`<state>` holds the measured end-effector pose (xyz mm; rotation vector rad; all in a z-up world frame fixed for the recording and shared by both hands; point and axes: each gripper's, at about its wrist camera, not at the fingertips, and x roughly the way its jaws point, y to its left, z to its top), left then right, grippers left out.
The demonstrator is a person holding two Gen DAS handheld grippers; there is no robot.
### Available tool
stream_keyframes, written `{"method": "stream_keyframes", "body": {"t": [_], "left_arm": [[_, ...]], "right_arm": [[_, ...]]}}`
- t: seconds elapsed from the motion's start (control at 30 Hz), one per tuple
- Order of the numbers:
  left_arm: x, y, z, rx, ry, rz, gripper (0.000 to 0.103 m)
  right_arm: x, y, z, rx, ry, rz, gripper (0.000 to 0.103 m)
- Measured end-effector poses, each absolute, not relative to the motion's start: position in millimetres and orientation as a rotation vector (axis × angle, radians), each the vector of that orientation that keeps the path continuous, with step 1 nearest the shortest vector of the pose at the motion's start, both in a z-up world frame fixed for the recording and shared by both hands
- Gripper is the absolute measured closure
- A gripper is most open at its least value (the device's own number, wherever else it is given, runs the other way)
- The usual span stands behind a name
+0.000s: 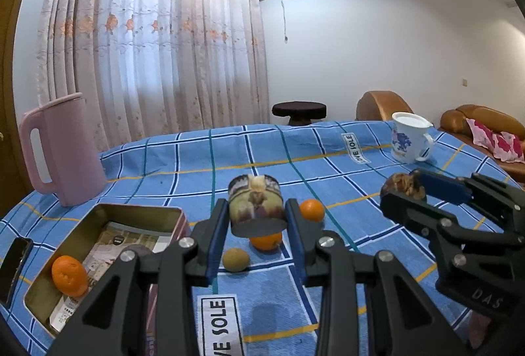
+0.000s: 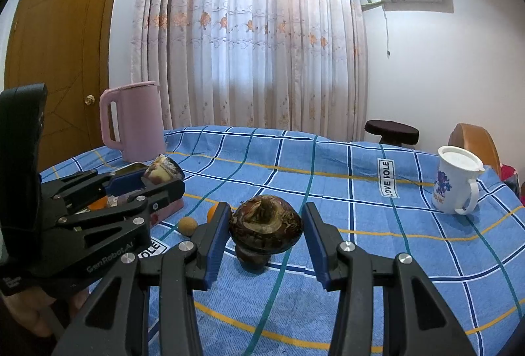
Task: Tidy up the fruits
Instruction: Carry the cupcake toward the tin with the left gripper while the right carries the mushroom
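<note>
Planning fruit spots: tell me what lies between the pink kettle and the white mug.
Between kettle and mug: only bare checked cloth with a printed label, clearest in the right wrist view.

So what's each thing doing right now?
Left gripper: shut on a cut fruit piece, held up.
Right gripper: shut on a brown piece.
Tin box: open, one orange inside.
Pink kettle: upright, lid shut.
Mug: upright.
</note>
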<state>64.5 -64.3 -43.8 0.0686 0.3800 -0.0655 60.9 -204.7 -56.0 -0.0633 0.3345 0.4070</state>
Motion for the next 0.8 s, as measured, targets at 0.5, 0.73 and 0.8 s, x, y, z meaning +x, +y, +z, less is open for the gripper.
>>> {"method": "stream_keyframes", "body": {"t": [0.5, 0.73, 0.8], "left_arm": [[58, -30, -34, 0.028, 0.412, -0.036, 0.067], [56, 19, -28, 0.008, 0.447, 0.054, 0.067], [56, 34, -29, -0.001, 0.464, 0.085, 0.067]], "right_arm": [[73, -177, -48, -0.071, 0.376, 0.467, 0.056], [77, -125, -32, -0.1, 0.365, 0.582, 0.056], [79, -111, -31, -0.107, 0.367, 0.614, 0.056]]}}
